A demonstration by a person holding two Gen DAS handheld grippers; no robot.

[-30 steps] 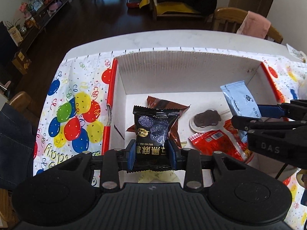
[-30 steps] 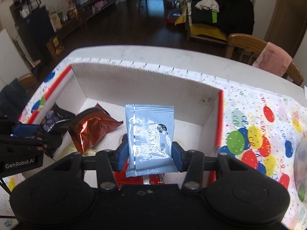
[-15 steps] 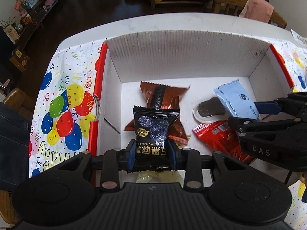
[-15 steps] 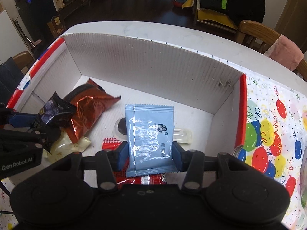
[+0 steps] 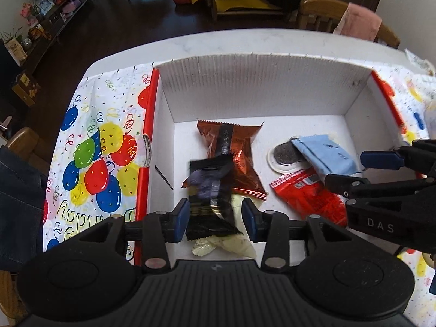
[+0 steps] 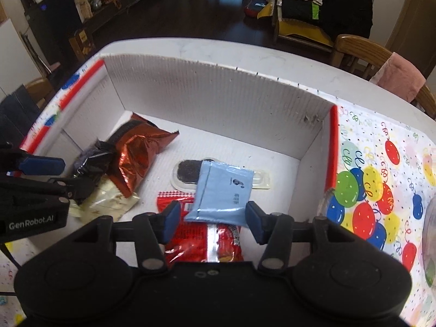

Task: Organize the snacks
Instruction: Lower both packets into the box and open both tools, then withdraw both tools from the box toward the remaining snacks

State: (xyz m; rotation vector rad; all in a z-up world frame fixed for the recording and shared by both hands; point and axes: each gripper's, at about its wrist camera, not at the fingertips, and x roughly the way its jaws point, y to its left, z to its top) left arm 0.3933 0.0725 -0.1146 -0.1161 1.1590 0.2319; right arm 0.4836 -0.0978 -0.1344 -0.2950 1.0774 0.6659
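both fingers (image 5: 181,219) of the left gripper (image 5: 215,219) stand spread apart in the left wrist view, gripping nothing. the black snack packet (image 5: 211,190) sits between them, blurred and tipped, its lower end over a pale yellow wrapper (image 5: 223,242) on the floor of the white box (image 5: 259,90); i cannot tell whether it touches either pad. just beyond it lies the copper foil bag (image 5: 234,155), flat on the box floor. to the right the red packet (image 5: 308,193), the light blue packet (image 5: 324,155) and a round dark snack in a clear tray (image 5: 284,156) lie together, with the right gripper's fingers just beside them at the frame edge.

from the right wrist view, the right gripper (image 6: 214,219) is also parted wide and grips nothing. the light blue packet (image 6: 222,190) lies between and just ahead of the pads — its near edge on the red packet (image 6: 207,239), its far edge over the clear tray (image 6: 220,175). i cannot tell whether it is fully at rest. on the left the copper foil bag (image 6: 139,155), the black snack packet (image 6: 92,160) and the pale yellow wrapper (image 6: 106,204) crowd beside the left gripper (image 6: 41,169).

judging by this, 6 snacks are inside the box, so the gathering looks well along. the balloon tablecloth (image 6: 381,177) beside the box shows no loose snack that i can make out — what remains, if anything, lies outside these views, or is neater sorting inside the box.
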